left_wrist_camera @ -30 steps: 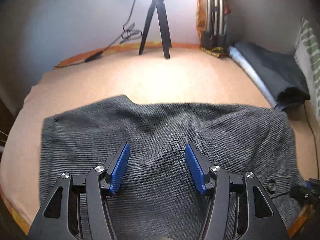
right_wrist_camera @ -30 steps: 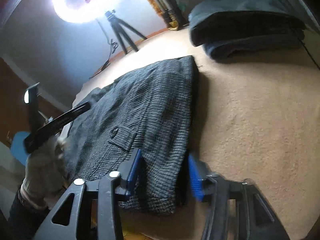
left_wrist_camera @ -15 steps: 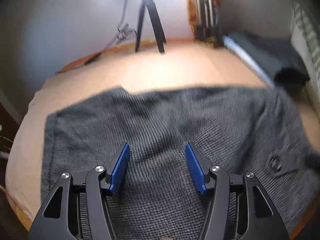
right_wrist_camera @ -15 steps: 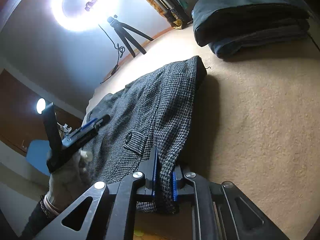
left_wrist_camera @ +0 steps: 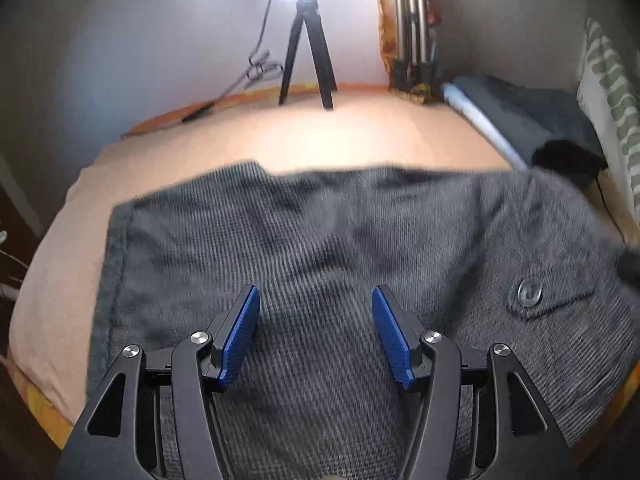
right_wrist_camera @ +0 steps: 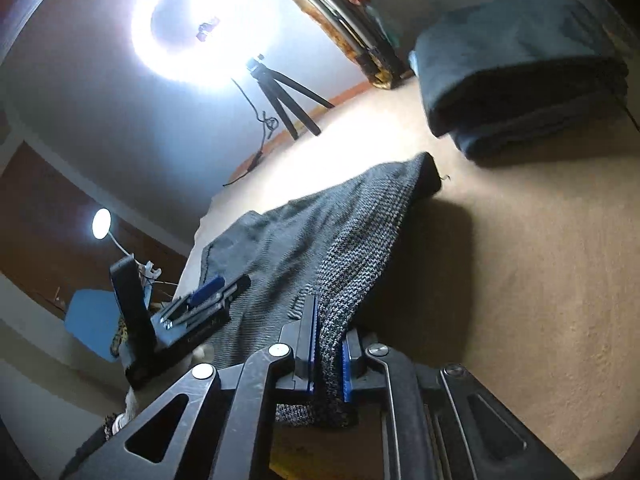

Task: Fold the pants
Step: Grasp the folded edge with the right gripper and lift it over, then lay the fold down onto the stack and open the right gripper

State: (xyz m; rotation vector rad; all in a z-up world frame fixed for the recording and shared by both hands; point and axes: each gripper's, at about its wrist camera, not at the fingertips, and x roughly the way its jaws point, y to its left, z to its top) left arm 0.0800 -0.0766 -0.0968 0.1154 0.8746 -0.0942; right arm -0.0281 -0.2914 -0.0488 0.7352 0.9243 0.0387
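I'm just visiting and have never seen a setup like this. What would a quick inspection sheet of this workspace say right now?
Surface: tan cloth-covered table, orange edge showing.
Job's things: grey pants spread flat, buttoned pocket flap up; one end lifted off the table.
Clutter: stack of dark folded clothes at the far right; striped cloth beside it.
Grippers: left claw open, above the pants; right claw shut on the pants' edge.
Cables: black cable hanging from the light, trailing along the back edge.
Surroundings: ring light on a small tripod, folded metal stand against the wall, small lamp in the dark background.
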